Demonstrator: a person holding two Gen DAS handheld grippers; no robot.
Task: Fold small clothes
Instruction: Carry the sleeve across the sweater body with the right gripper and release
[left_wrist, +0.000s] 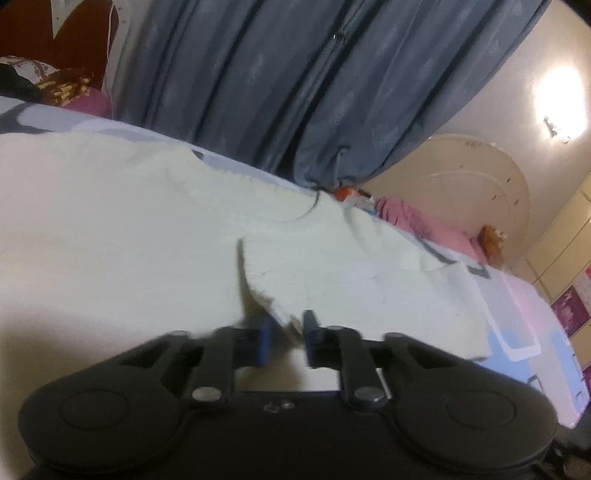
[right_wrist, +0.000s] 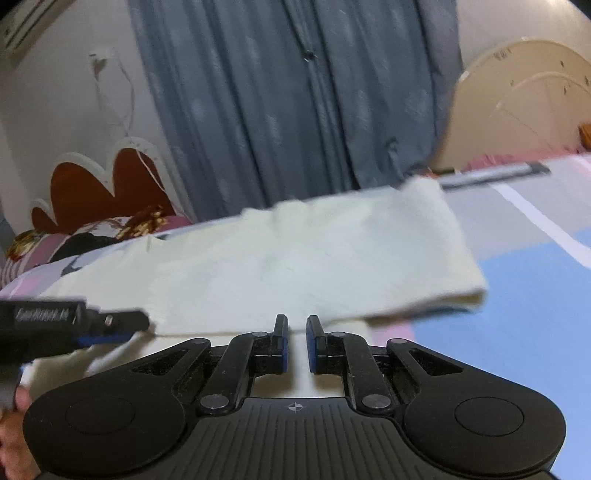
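My left gripper (left_wrist: 286, 328) clamps the cream garment (left_wrist: 129, 229) hem at six o'clock. My right gripper (right_wrist: 296, 332) stands slightly parted, holding nothing. One fold looks made; more are left.

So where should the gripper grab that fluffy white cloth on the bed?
Probably at a thin edge or corner, not the flat middle. The white cloth lies spread flat on the bedsheet, so only its rim gives the gripper something to pinch. The near edge, right ahead of the right gripper, looks easiest: come in low from the near side and close on it.
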